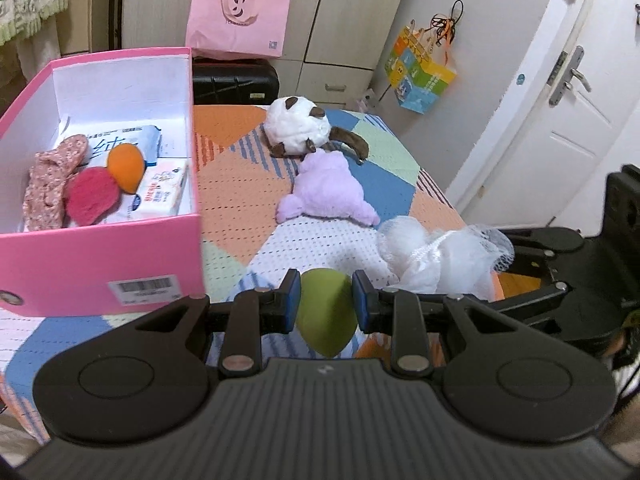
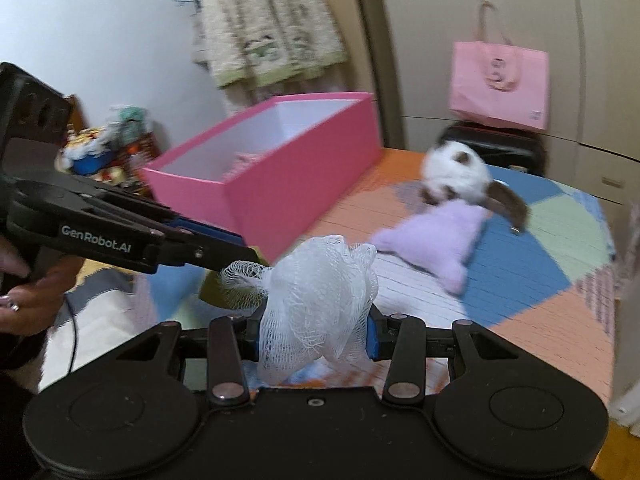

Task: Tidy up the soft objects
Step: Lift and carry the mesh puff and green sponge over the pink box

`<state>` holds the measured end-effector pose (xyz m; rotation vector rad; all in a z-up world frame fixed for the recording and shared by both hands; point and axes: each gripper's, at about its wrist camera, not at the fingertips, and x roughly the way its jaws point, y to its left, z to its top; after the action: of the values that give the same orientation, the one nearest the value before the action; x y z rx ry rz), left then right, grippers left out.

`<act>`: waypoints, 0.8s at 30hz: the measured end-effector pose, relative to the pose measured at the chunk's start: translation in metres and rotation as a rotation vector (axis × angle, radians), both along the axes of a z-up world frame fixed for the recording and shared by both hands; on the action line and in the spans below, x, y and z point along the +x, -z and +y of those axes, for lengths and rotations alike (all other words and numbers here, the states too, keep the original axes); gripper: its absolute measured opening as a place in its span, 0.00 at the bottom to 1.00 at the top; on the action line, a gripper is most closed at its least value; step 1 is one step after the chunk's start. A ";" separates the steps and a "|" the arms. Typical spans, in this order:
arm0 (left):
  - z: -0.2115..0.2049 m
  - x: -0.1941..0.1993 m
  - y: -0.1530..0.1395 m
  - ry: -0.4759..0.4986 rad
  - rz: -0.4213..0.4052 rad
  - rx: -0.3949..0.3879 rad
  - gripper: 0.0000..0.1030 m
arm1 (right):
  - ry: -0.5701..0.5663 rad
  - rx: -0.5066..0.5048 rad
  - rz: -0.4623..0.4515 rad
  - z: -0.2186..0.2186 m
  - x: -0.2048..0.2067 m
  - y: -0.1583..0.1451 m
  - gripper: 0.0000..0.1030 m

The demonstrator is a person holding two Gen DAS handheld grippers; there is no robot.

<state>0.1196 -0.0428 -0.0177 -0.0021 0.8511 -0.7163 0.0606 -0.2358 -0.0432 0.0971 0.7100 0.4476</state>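
My left gripper (image 1: 326,300) is shut on a green egg-shaped sponge (image 1: 326,312), held above the patchwork bedspread just right of the pink box (image 1: 100,256). My right gripper (image 2: 314,336) is shut on a white mesh bath pouf (image 2: 316,304); the pouf (image 1: 436,256) also shows in the left wrist view at the right. The left gripper (image 2: 240,256) reaches in from the left in the right wrist view. Inside the box lie an orange sponge (image 1: 126,166), a red puff (image 1: 90,196), a floral cloth (image 1: 48,184) and tissue packs (image 1: 160,190). A purple plush (image 1: 328,188) and a white-and-brown plush (image 1: 300,126) lie on the bed.
The pink box (image 2: 304,164) stands open at the bed's left side. A pink tote bag (image 1: 238,18) sits on a black case (image 1: 236,80) behind the bed. A door (image 1: 568,120) and a hanging coloured bag (image 1: 420,70) are at right. A person's hand (image 2: 28,300) holds the left gripper.
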 end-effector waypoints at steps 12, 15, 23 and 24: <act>0.054 0.019 -0.049 -0.015 -0.120 -0.025 0.26 | -0.123 0.005 -0.081 0.047 0.035 -0.048 0.47; 0.064 0.034 -0.053 -0.038 -0.150 -0.045 0.26 | -0.142 0.003 -0.090 0.061 0.053 -0.053 0.47; 0.081 0.091 -0.050 -0.117 -0.168 -0.074 0.26 | -0.164 -0.057 -0.150 0.097 0.114 -0.060 0.47; 0.082 0.099 -0.049 -0.131 -0.171 -0.070 0.26 | -0.164 -0.067 -0.153 0.100 0.121 -0.059 0.47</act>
<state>0.2187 0.0394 0.0312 -0.0581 0.6562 -0.6135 0.1815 -0.1356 0.0161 -0.0582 0.5840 0.5817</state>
